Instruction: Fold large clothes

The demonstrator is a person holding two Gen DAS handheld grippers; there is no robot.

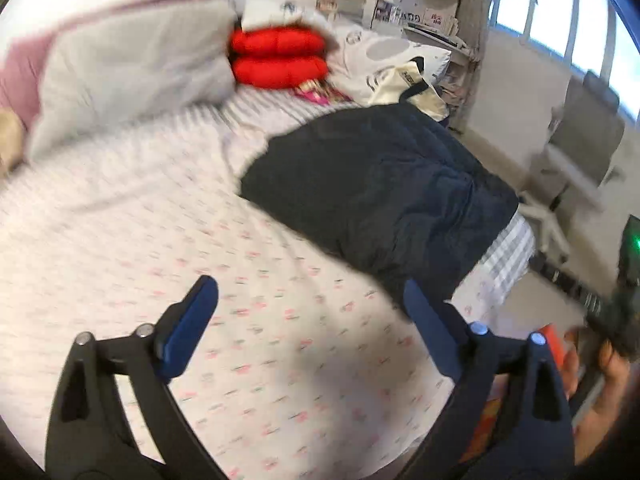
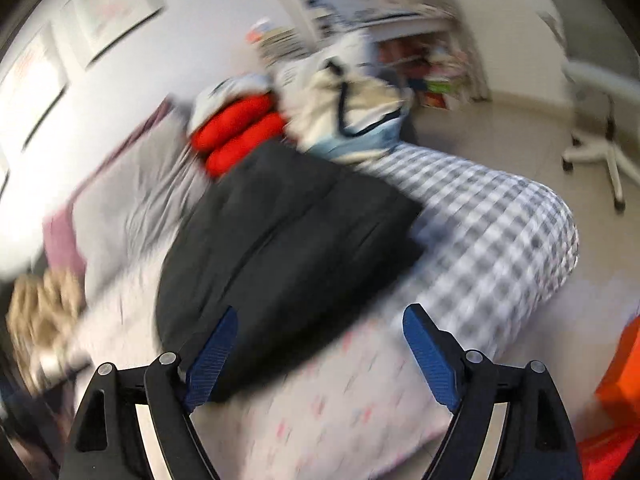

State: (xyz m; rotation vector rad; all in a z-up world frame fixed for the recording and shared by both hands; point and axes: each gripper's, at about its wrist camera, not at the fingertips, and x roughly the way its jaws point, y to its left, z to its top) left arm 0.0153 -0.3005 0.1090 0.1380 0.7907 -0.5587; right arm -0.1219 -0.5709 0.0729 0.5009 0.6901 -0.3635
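Holding both tools empty above a bed, I look down along my two pairs of blue-padded fingers. My left gripper stands spread wide with nothing between its pads, over bare patterned sheet. My right gripper is spread wide too; the near edge of the dark padded garment shows between its fingers, but I cannot tell that either pad touches it. That garment, a bulky navy piece, lies on the side of the bed nearest the floor, already gathered into a rough thick rectangle, probably so it stacks. Beyond it sit a folded red padded item and a cream bag with dark straps; its contents are hidden. Both views are blurred.
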